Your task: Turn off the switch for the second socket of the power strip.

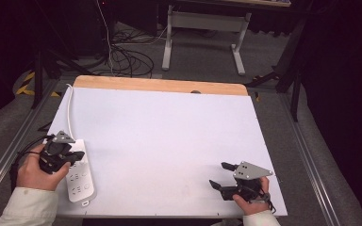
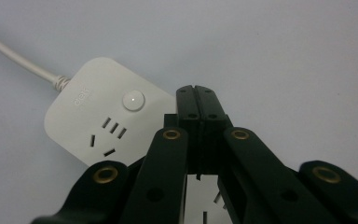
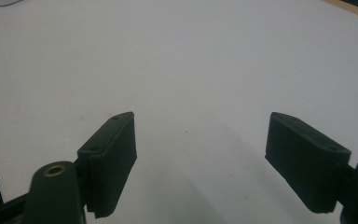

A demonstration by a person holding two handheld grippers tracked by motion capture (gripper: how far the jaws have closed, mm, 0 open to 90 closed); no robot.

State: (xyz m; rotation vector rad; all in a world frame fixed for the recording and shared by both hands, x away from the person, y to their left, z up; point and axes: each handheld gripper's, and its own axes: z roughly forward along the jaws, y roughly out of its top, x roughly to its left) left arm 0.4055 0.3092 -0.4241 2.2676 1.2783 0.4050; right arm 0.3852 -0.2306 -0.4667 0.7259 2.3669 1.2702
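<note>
A: Fingers (image 2: pixel 186 100) of the left gripper (image 1: pixel 78 156): pressed flat together, nothing between them. Tips hang over the white power strip (image 1: pixel 79 176), just beside its round switch button (image 2: pixel 134 100).

B: Fingers of the right gripper (image 1: pixel 220 175)?

A: Spread wide, nothing held. The right gripper view has bare white surface between and beyond the two pads (image 3: pixel 114 158).

B: Position of the strip?

A: Near-left corner of the surface (image 1: pixel 169 136), lying flat with sockets up, long axis running roughly away from the person. Its white cord (image 1: pixel 69 110) leaves the far end and runs along the left edge toward the back.

B: Why closed fingers over it?

A: Judgement only: a closed pair makes one blunt tip, suited to pressing the button or nudging the strip rather than grasping it. Whether the tips touch the casing, cannot tell; they sit over its edge in the left gripper view.

B: And the right hand parked open?

A: Likely idle and ready. It rests well apart from the strip, at the near-right corner, fingers aimed toward the left.

B: Surface and room?

A: White sheet over a board, with a strip of bare wood (image 1: pixel 160 84) exposed along the far edge. Grey carpeted floor all round, dark curtains at the sides, a tangle of cables (image 1: pixel 127 59) on the floor behind, and the white legs of another table (image 1: pixel 202 35) farther back.
</note>
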